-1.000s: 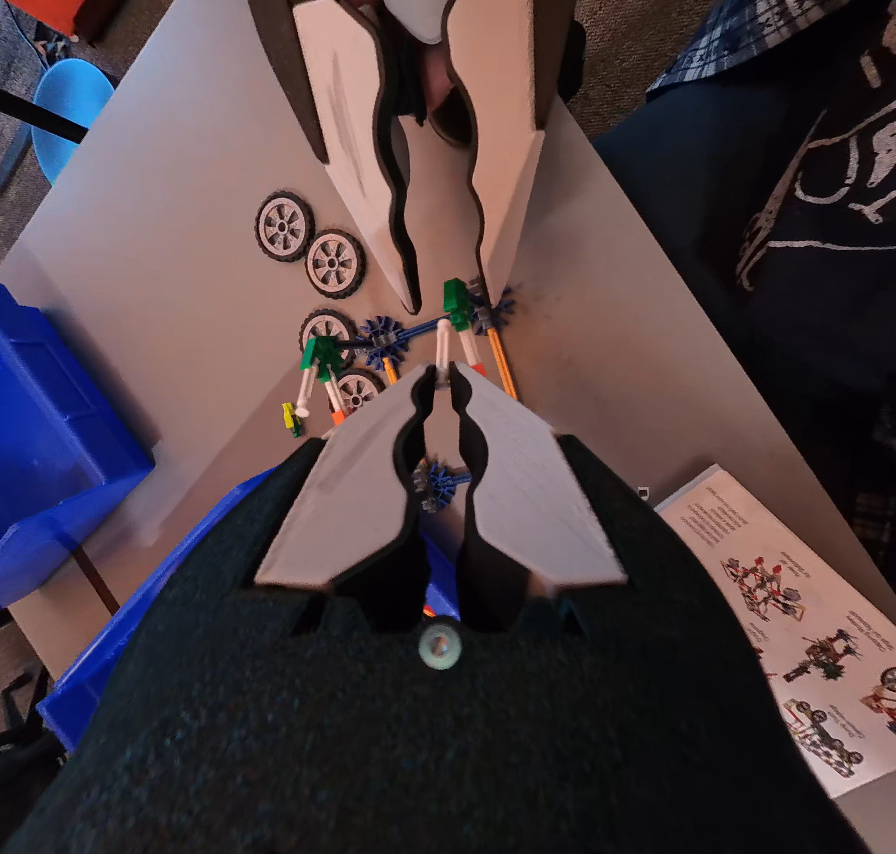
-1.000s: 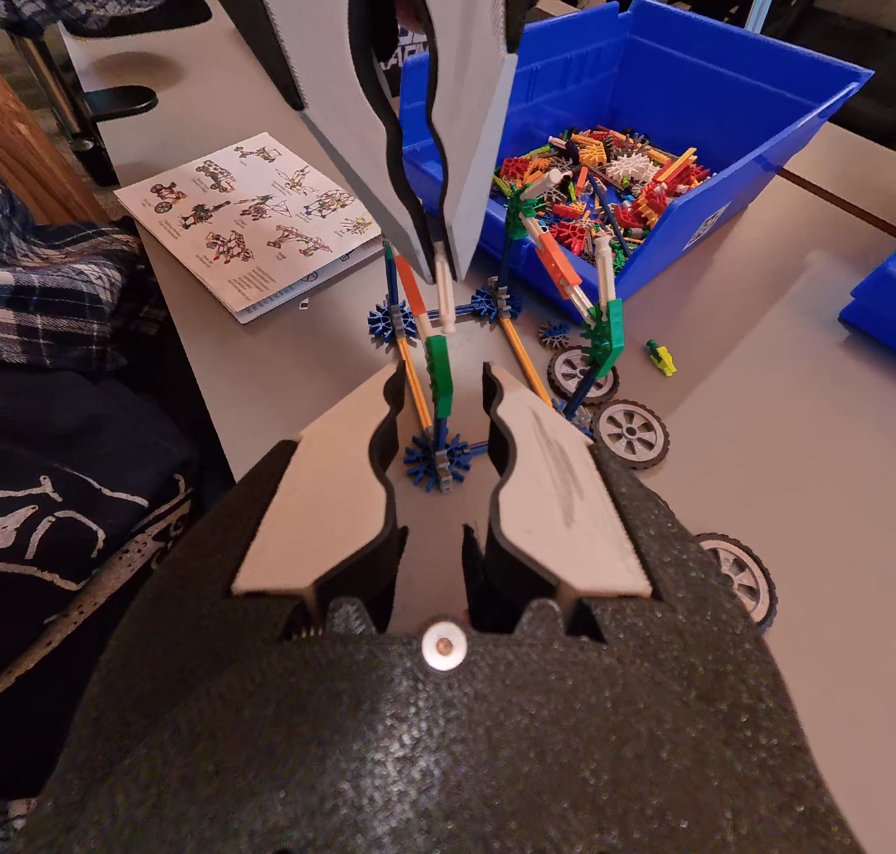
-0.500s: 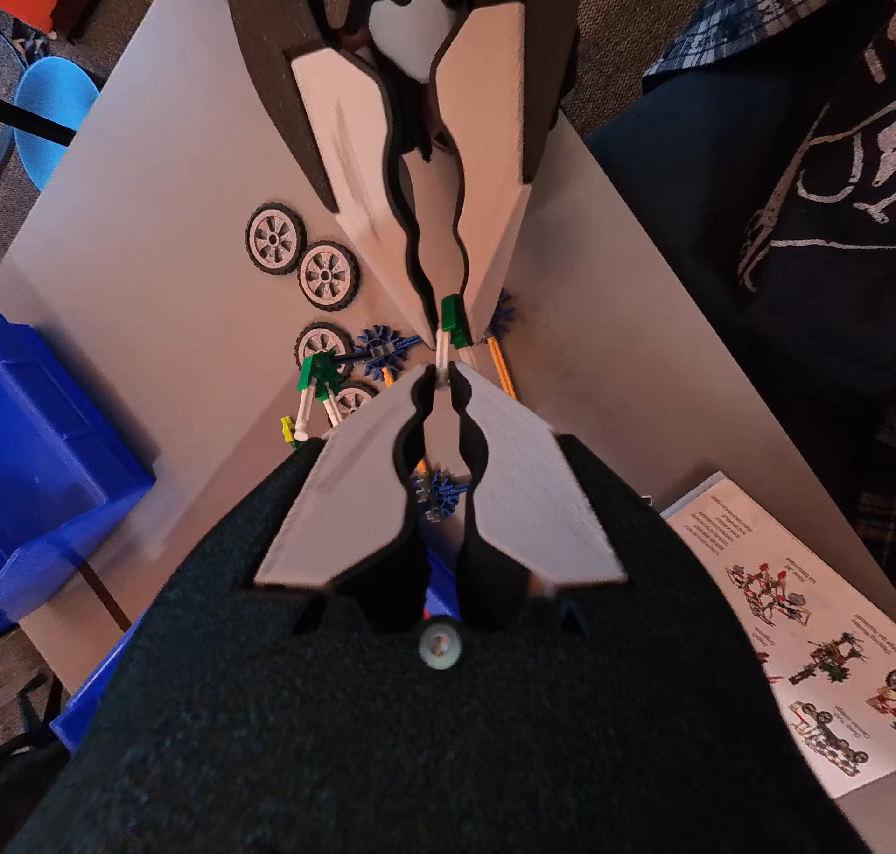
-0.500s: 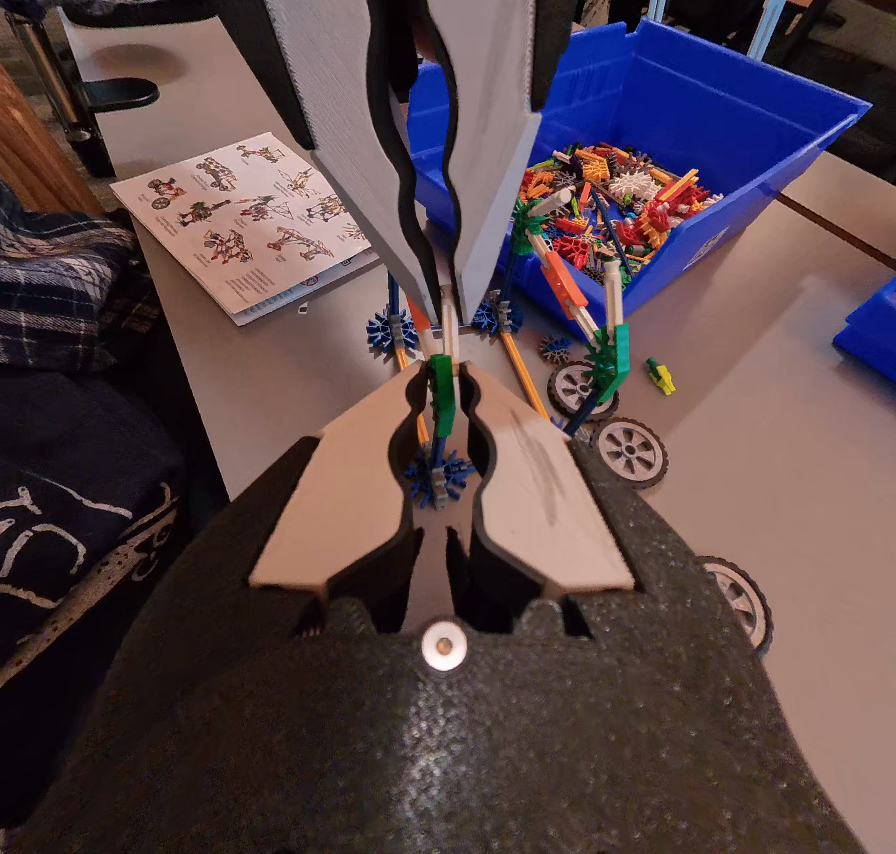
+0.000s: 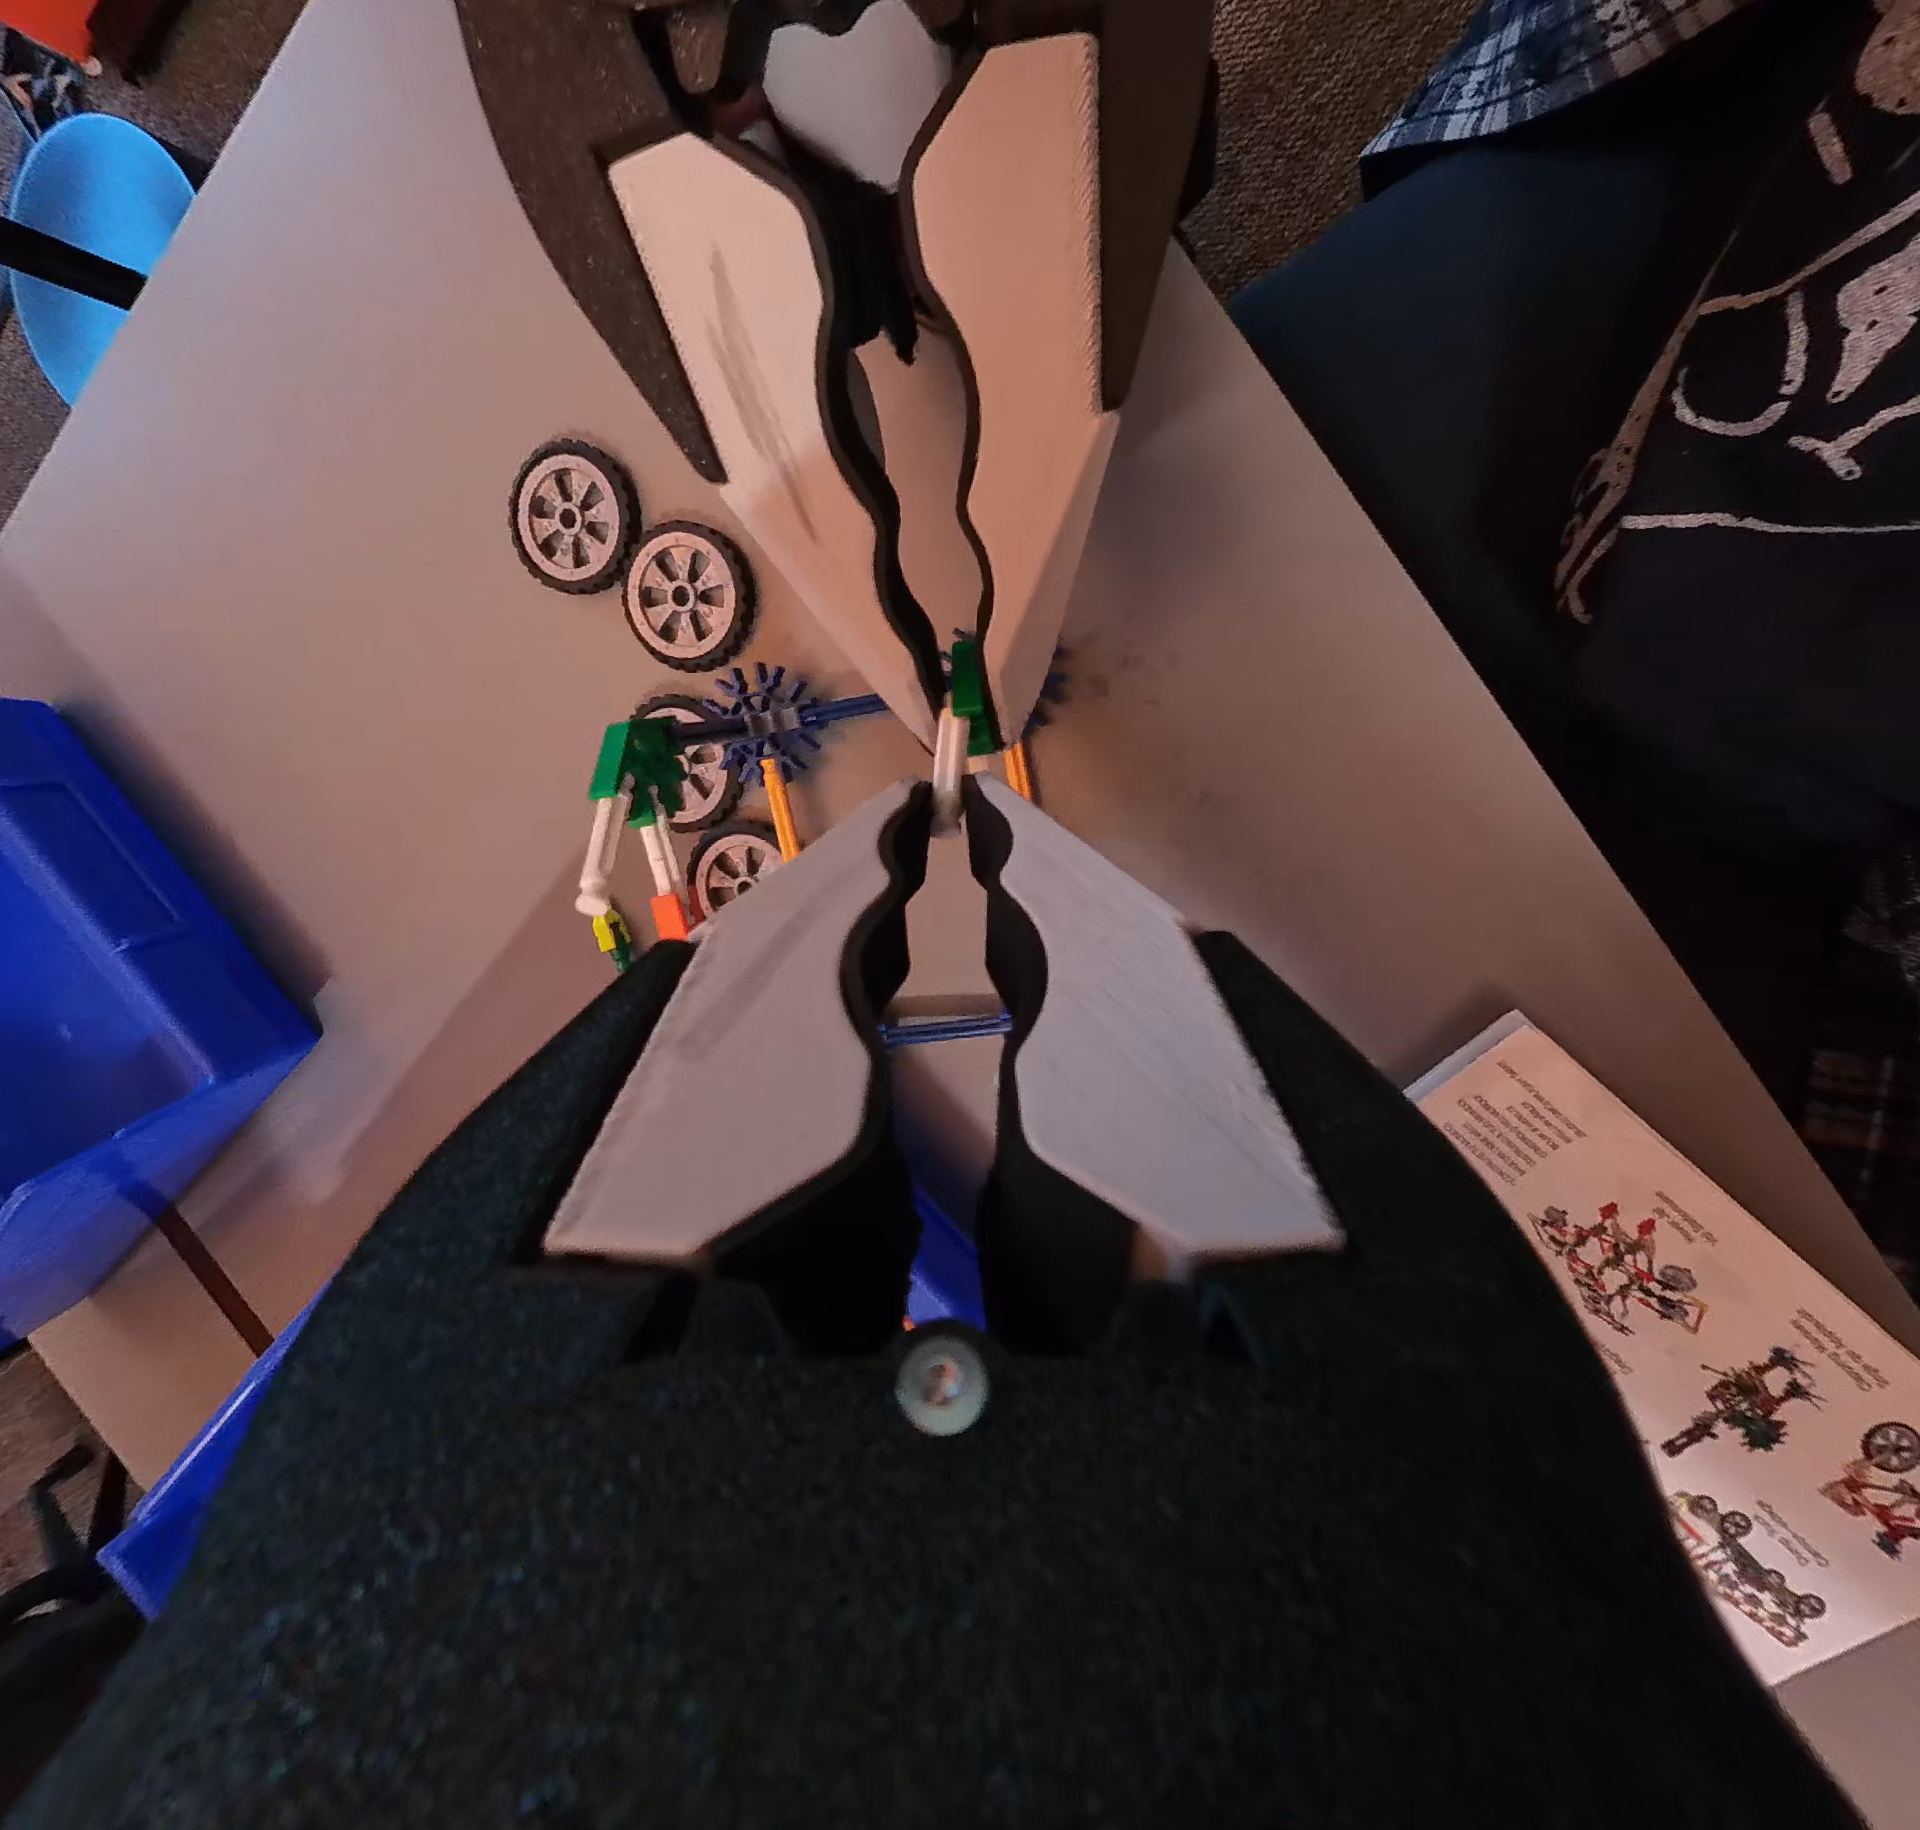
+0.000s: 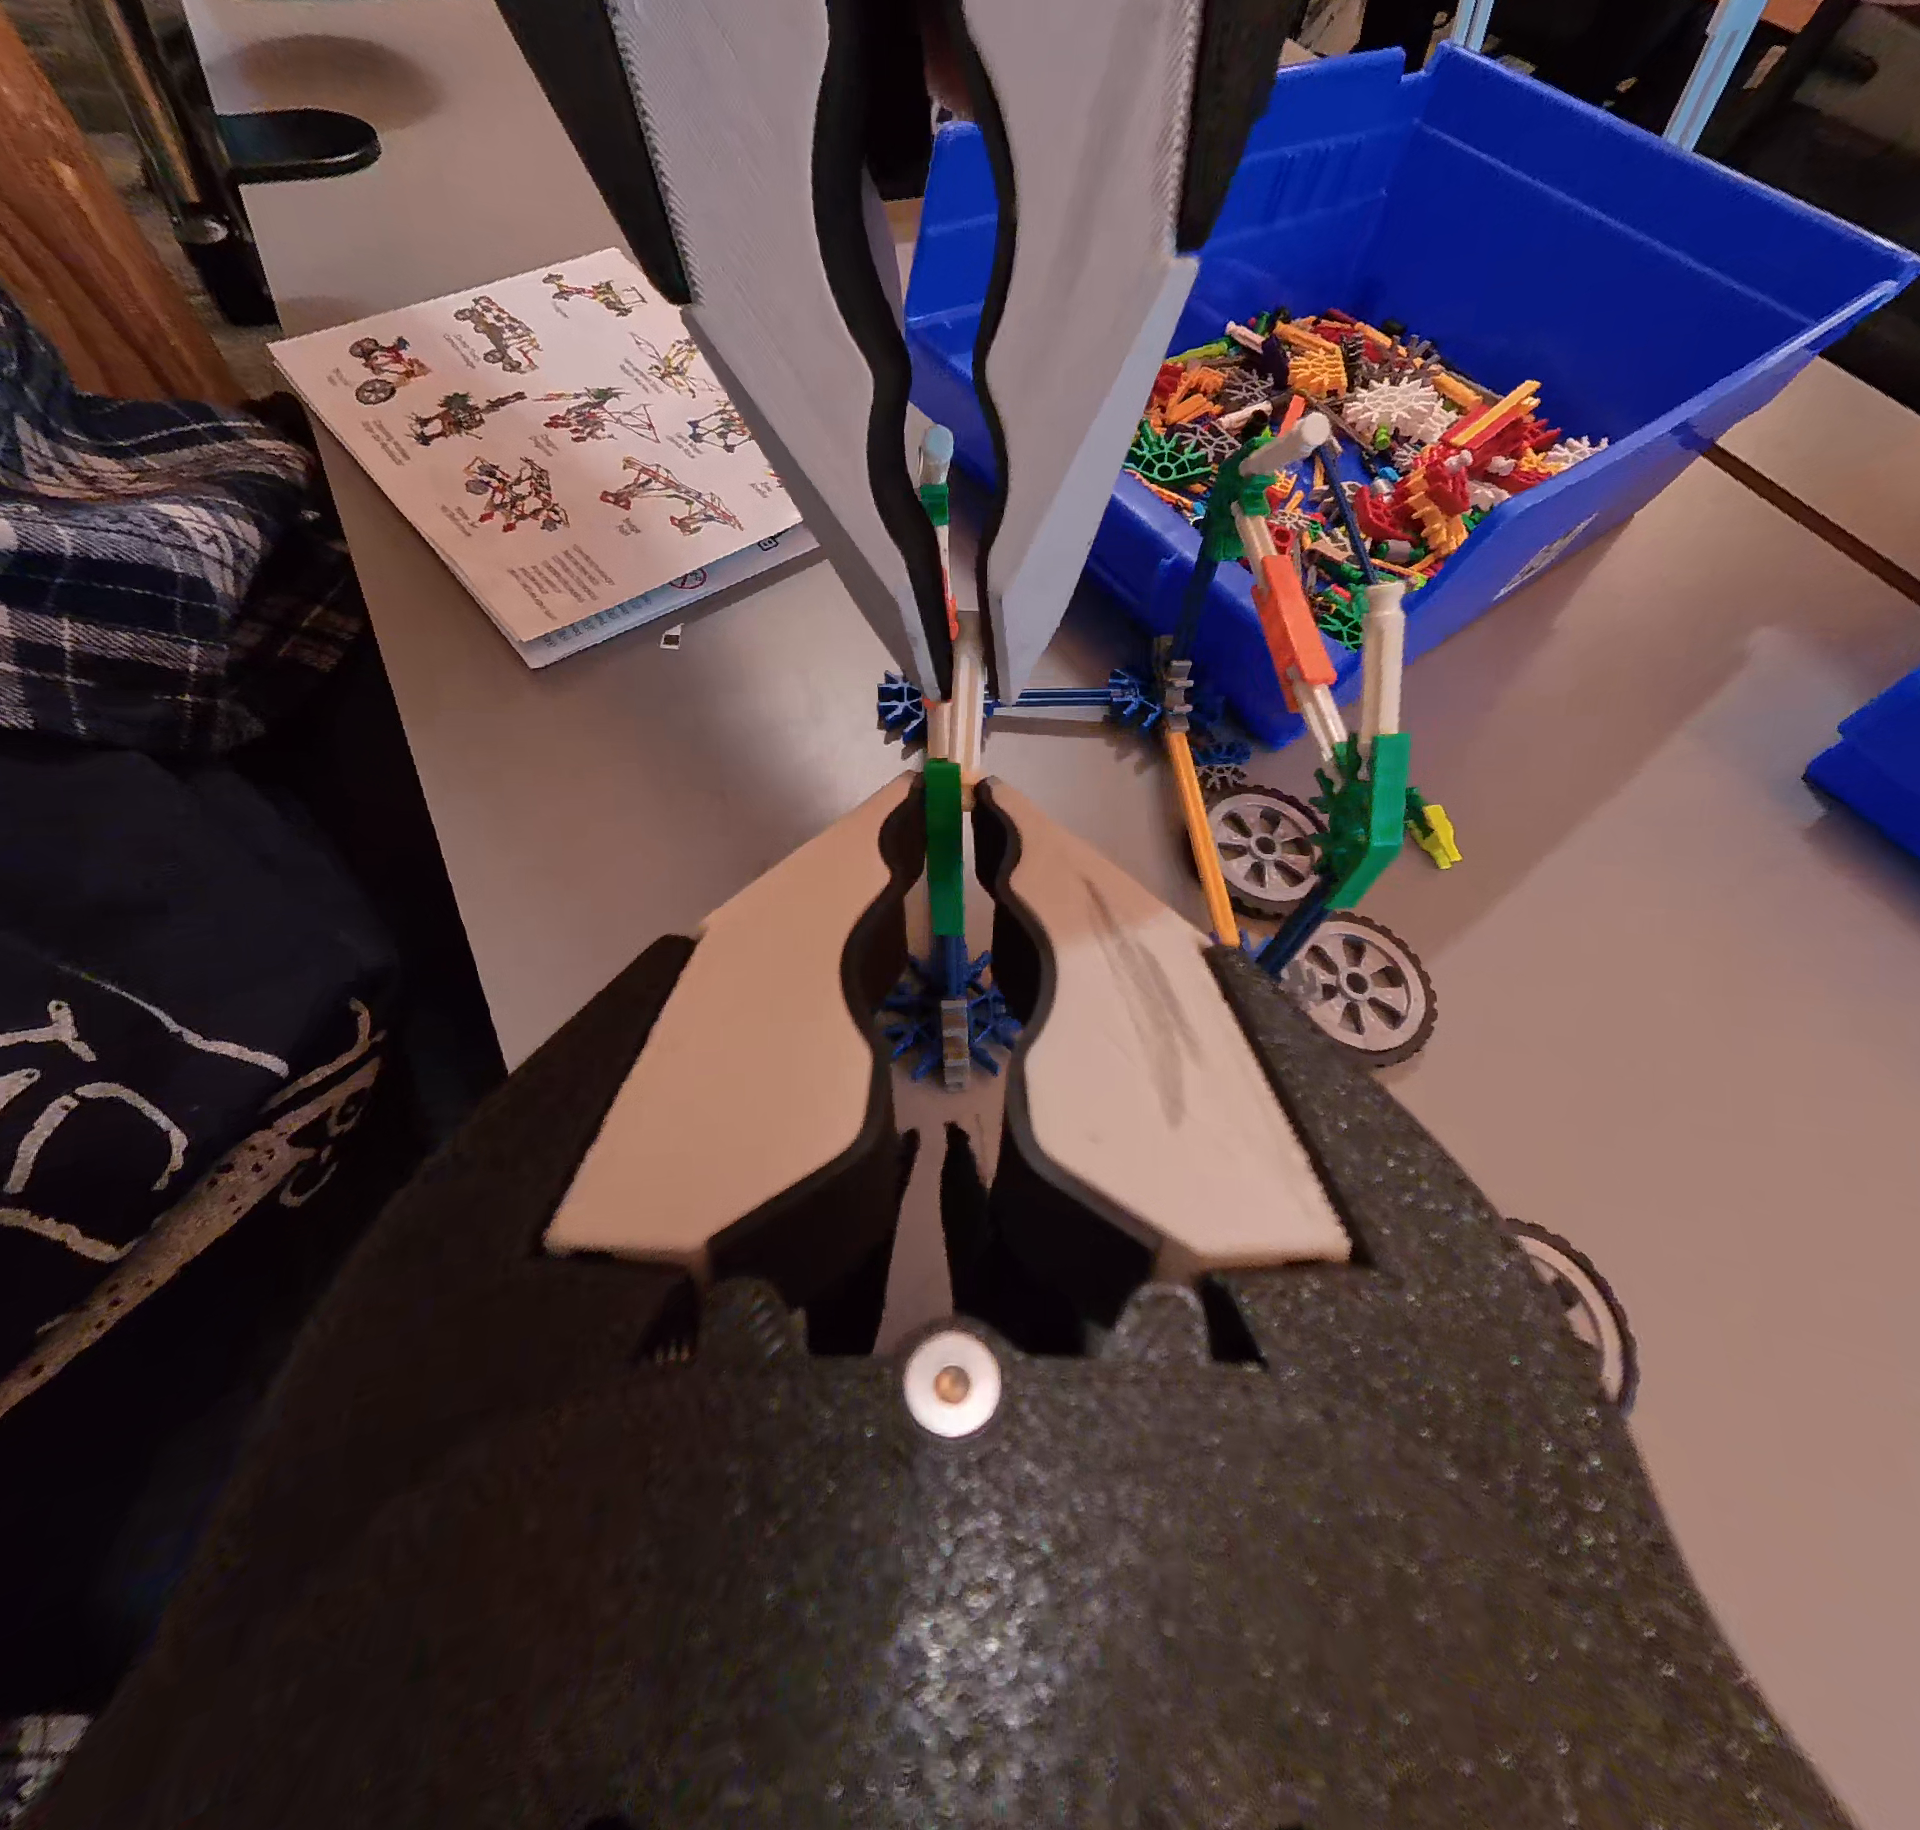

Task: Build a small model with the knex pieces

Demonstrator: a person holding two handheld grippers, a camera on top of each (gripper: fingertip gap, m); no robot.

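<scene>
A toy model of coloured rods and connectors with grey wheels (image 6: 1262,850) stands on the grey table (image 6: 1662,1053). My right gripper (image 6: 951,793) is shut on a green connector (image 6: 943,845) on the model's near side, just above a blue snowflake connector (image 6: 945,1022). My left gripper (image 5: 945,804) is shut on the white rod (image 5: 948,762) that joins that green connector (image 5: 966,684). The two grippers meet tip to tip. In the right wrist view the left gripper (image 6: 961,679) comes down from above onto the white rod (image 6: 966,710).
A blue bin (image 6: 1558,222) full of loose pieces stands behind the model. An instruction sheet (image 6: 540,450) lies at the table's edge. Two loose wheels (image 5: 569,518) lie beside the model, and another blue bin (image 5: 94,949) stands to the left. A person's dark shirt (image 5: 1662,430) is close to the table. Both grippers' tips are close together, under 4 cm apart.
My right gripper has closed from open onto the green connector. The two grippers have drawn closer, tip to tip. The left gripper stays shut on the white rod.
</scene>
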